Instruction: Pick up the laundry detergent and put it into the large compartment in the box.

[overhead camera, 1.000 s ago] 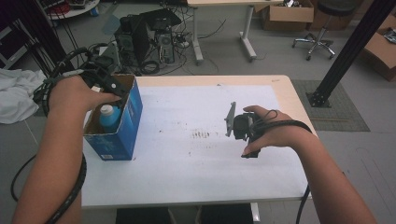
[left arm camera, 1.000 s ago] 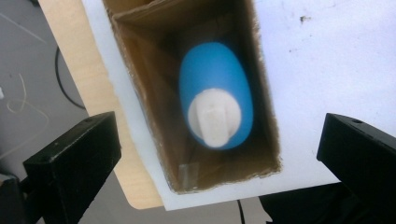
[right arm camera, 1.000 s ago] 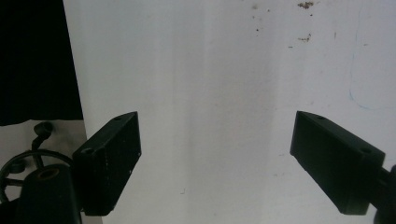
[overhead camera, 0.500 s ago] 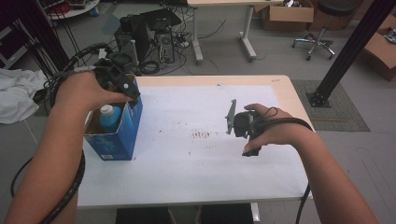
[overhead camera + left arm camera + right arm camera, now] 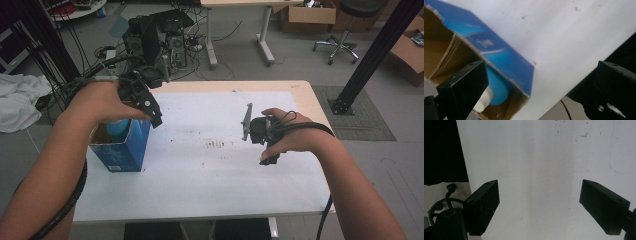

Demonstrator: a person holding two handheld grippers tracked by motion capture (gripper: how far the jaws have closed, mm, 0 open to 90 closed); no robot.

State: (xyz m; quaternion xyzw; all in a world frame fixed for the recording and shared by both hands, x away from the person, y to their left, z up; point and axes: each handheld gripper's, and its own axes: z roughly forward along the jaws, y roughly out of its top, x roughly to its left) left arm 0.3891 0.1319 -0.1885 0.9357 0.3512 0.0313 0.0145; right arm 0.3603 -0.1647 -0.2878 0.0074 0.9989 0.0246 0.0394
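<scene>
1. your high view looks forward and down from above your side of the white table point(image 5: 200, 185), far enough back to take in the whole top, the floor beyond it and both your forearms.
2. your left gripper view sits close above the blue box point(image 5: 499, 55), tilted down along its own jaws into the box's open top and across the table point(image 5: 564, 32) beside it.
3. your right gripper view looks steeply down at the table point(image 5: 536, 170) from close range, well apart from the box.
4. the high view point(image 5: 122, 152) and the left gripper view share the box; all three share the tabletop.
</scene>
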